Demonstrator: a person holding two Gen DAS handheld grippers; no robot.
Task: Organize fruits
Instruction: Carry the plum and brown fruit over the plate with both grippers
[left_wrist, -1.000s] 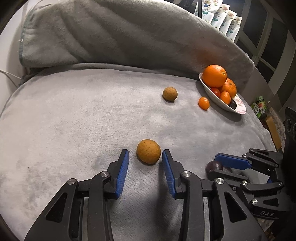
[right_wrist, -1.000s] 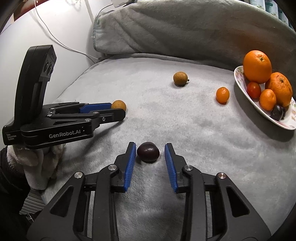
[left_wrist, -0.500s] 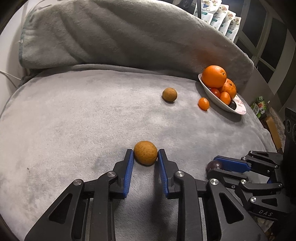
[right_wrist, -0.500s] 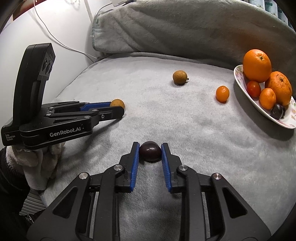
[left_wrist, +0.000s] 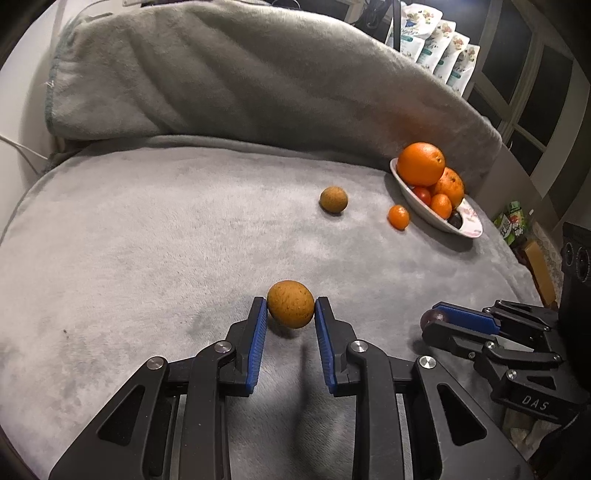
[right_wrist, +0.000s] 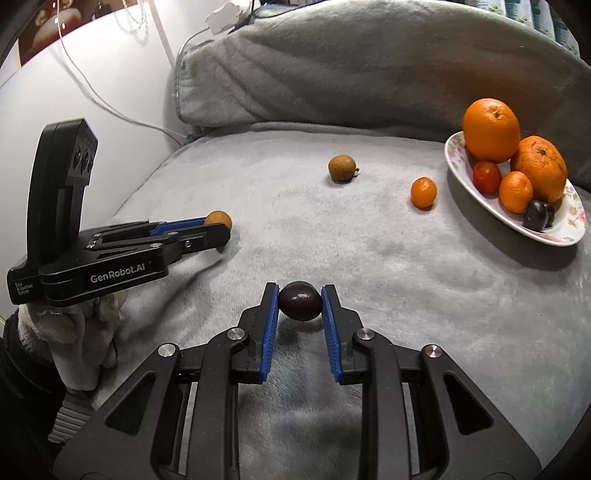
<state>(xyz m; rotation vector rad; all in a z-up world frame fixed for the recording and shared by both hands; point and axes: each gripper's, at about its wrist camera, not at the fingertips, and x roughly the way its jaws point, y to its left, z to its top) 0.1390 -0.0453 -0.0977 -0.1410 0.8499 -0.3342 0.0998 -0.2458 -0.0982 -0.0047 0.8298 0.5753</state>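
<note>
My left gripper (left_wrist: 291, 309) is shut on a speckled orange-brown fruit (left_wrist: 290, 303) and holds it just above the grey blanket. My right gripper (right_wrist: 300, 300) is shut on a dark purple plum (right_wrist: 299, 301), also just off the blanket. A white floral plate (right_wrist: 546, 232) at the right holds two big oranges, a small orange, a red tomato and a dark plum. A brown round fruit (right_wrist: 341, 168) and a small orange (right_wrist: 423, 192) lie loose on the blanket left of the plate. The left gripper (right_wrist: 221, 227) also shows in the right wrist view.
The grey blanket (left_wrist: 147, 240) covers a cushioned seat with a raised padded back (left_wrist: 240, 81). White cables (right_wrist: 110, 107) run down the wall at the left. Snack bags (left_wrist: 439, 48) and a window frame stand behind at the right.
Both grippers closed from open onto their fruits and lifted them slightly off the blanket. The loose fruits and the plate have not moved.
</note>
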